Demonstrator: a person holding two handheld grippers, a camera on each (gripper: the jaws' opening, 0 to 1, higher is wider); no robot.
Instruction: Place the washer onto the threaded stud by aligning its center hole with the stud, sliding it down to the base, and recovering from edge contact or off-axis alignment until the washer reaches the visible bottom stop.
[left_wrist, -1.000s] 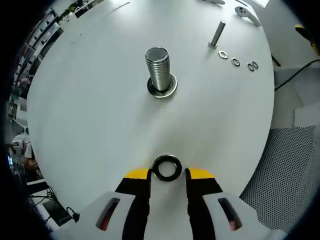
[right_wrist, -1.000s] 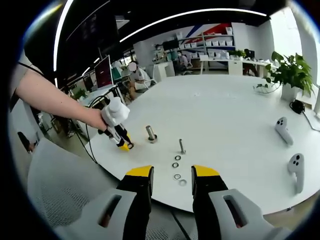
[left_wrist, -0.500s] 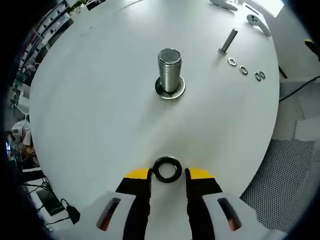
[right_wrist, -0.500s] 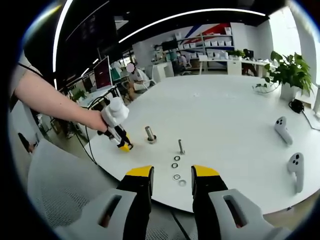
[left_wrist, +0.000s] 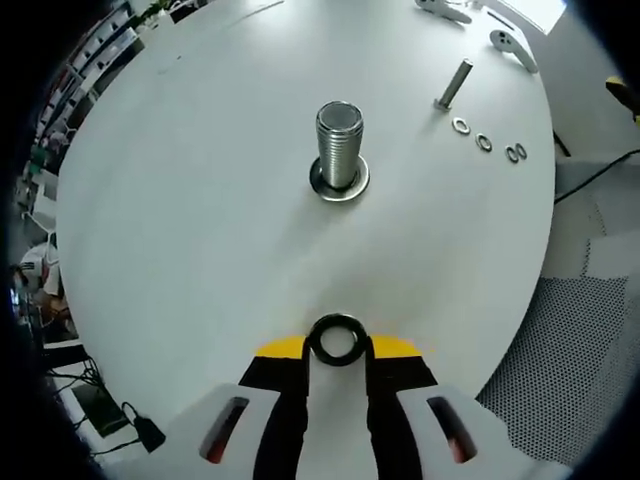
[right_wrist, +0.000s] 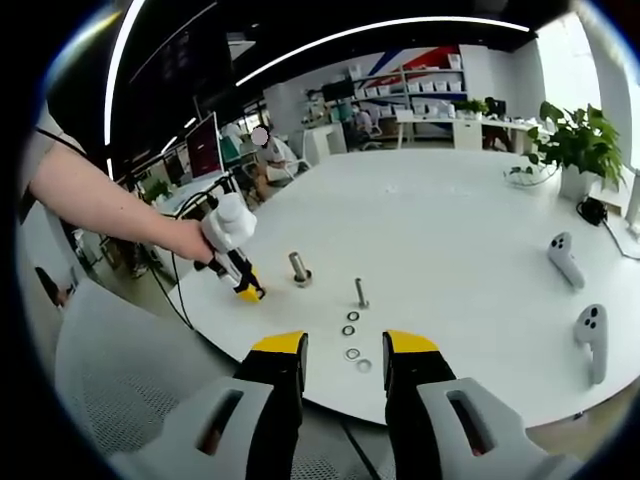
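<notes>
In the left gripper view, a dark ring washer (left_wrist: 313, 342) sits between the yellow tips of my left gripper (left_wrist: 337, 350), which is shut on it just above the white table. The large threaded stud (left_wrist: 339, 138) stands upright on its base flange (left_wrist: 340, 187), well ahead of the washer. In the right gripper view, my right gripper (right_wrist: 345, 348) is open and holds nothing, off the table's near edge. There the left gripper (right_wrist: 243, 283), held by a person's hand, is just left of the stud (right_wrist: 299, 267).
A thin bolt (left_wrist: 452, 84) stands on the round white table (left_wrist: 180, 200) beyond the stud, with several small washers (left_wrist: 484, 143) beside it. Two white controllers (right_wrist: 563, 258) lie on the table's right. A potted plant (right_wrist: 575, 145) is at the far edge; a mesh chair (left_wrist: 580, 340) is beside the table.
The left gripper's jaws have closed in on the washer. The stud sits slightly farther than a second ago. The right gripper view is unchanged.
</notes>
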